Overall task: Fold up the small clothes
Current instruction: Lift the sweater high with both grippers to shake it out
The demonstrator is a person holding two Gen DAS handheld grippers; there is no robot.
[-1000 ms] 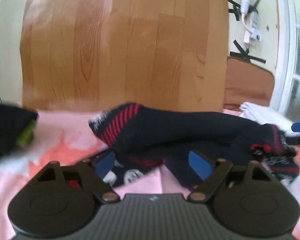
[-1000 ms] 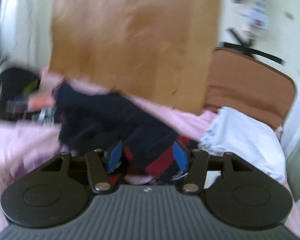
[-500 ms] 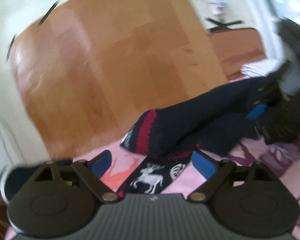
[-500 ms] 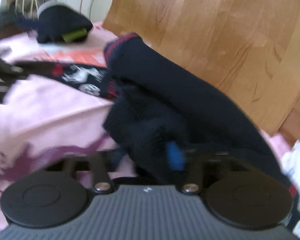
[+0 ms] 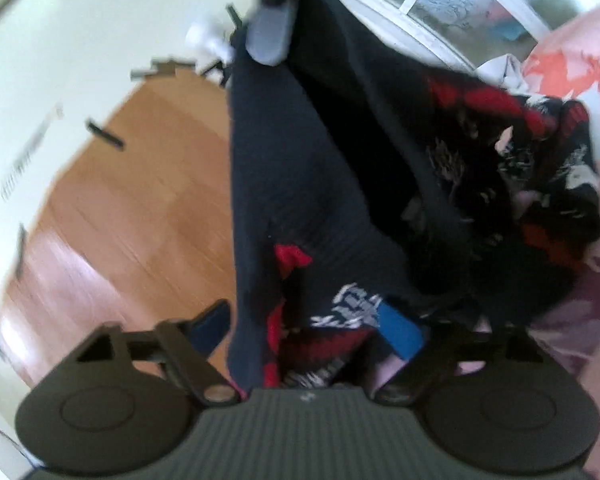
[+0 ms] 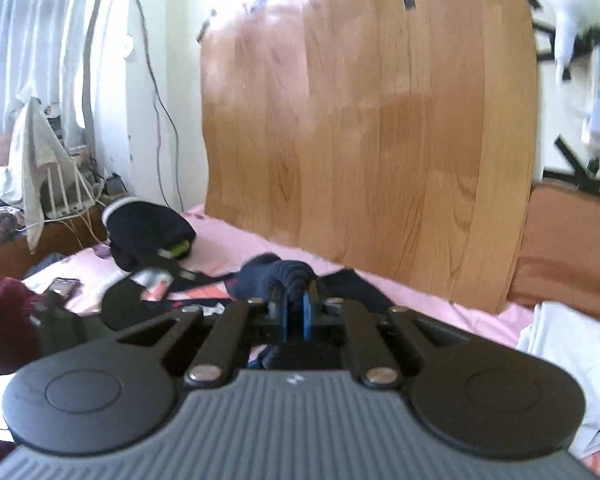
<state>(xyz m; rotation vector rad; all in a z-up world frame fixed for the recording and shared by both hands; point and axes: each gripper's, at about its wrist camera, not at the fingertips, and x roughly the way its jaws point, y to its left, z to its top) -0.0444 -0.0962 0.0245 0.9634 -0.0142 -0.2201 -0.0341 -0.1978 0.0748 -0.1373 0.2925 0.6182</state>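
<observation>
Above the pink bedsheet (image 6: 228,240), the right gripper (image 6: 295,312) has clenched and hoisted the navy sock (image 5: 300,184), left gripper (image 5: 308,328) now closing around its dangling cuff, unpinched.

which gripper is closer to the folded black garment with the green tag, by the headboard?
Cannot rank them. The black garment lies ahead-left of the right gripper, shut on a navy sock; the closing left gripper faces elsewhere, sock between its jaws.

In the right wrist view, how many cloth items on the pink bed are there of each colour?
Dark navy: 2, the sock held in the right claw and a rolled bundle.
White: 1, a cloth.
Total: 3 that I can tell apart.
</observation>
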